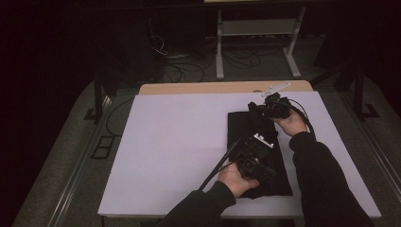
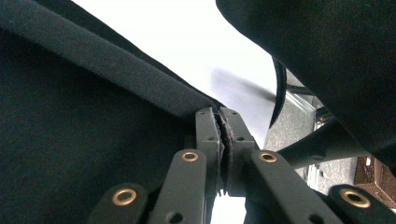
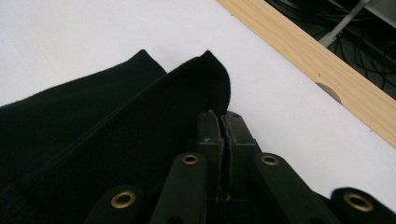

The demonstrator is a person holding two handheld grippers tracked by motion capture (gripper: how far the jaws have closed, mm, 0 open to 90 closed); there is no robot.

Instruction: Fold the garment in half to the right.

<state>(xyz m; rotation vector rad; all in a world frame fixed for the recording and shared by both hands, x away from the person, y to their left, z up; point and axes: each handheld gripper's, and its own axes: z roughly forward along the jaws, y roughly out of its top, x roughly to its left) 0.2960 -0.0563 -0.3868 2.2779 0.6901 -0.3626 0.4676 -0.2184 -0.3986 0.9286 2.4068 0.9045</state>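
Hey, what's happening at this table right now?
A person is working a black cloth on the white table with a handheld gripper in each hand. The left gripper is shut on the cloth's edge at the near end, and the right gripper is shut on a corner at the far end. The cloth lies flat and already looks folded into a long strip; it seems to be mid-fold.

Left tongs clamped on black cloth hem, white table beyond
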